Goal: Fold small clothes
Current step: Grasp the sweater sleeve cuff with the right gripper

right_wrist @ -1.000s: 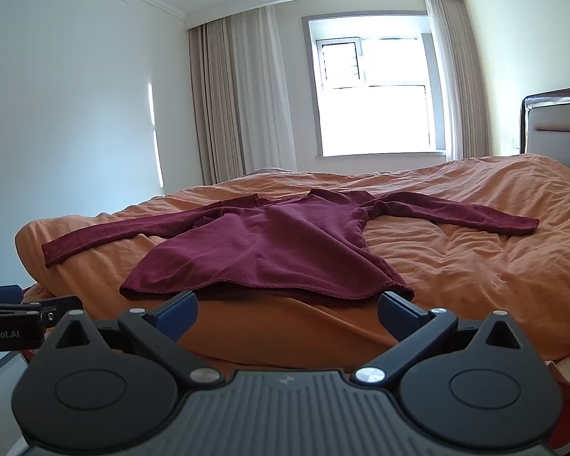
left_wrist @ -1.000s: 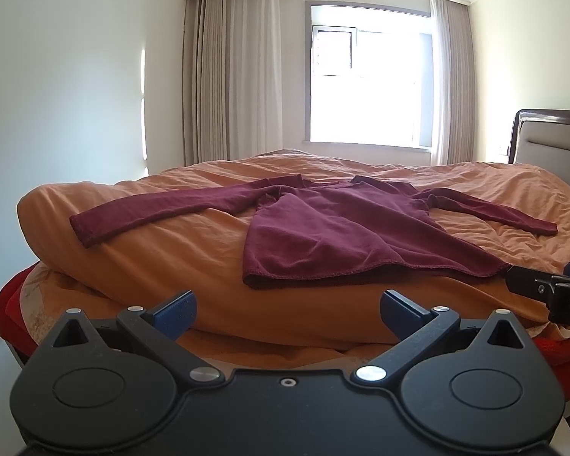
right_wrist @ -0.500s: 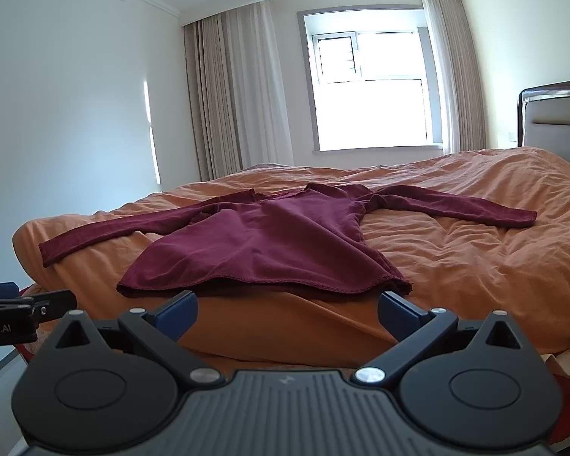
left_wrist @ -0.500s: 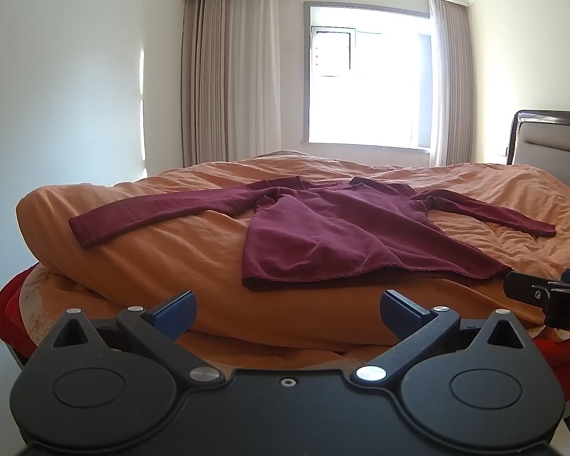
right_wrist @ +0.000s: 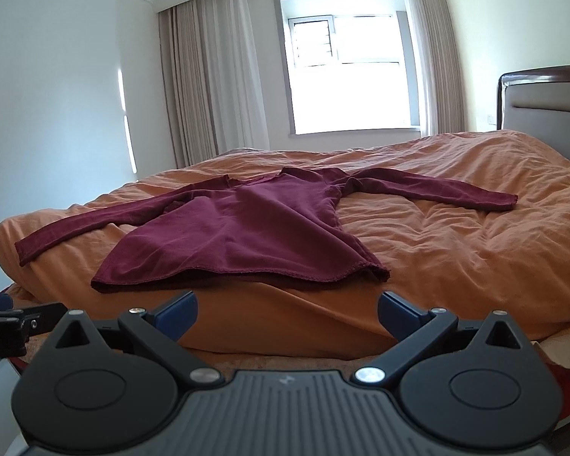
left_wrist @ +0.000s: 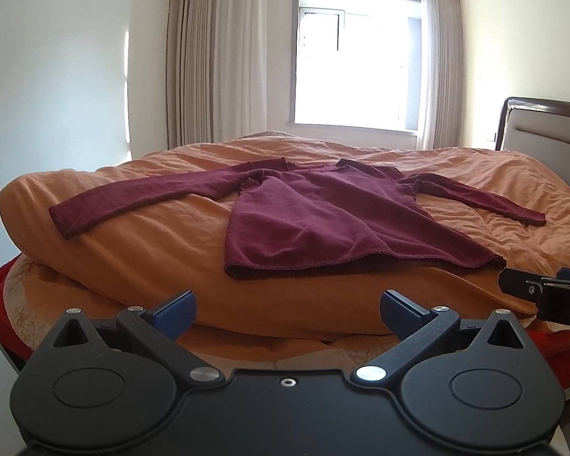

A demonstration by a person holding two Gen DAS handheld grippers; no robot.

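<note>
On the orange-quilted bed [left_wrist: 140, 254], a soft, light maroon long-sleeved top [left_wrist: 323, 220] is approached by left tongs [left_wrist: 287, 309] and right tongs [right_wrist: 287, 309], both spread wide and empty; its near hem corners are judged best gripped.

Both wrist views look low across the bed [left_wrist: 140, 250], sharing the shirt [right_wrist: 243, 235].

Maroon shirt [left_wrist: 315, 216] flat on duvet [left_wrist: 152, 243]

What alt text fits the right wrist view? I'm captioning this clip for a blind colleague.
A dark red long-sleeved top lies flat, sleeves spread, on an orange duvet, unfolded. The open right gripper hangs short of its hem, empty; the left gripper shows at the left edge.
</note>
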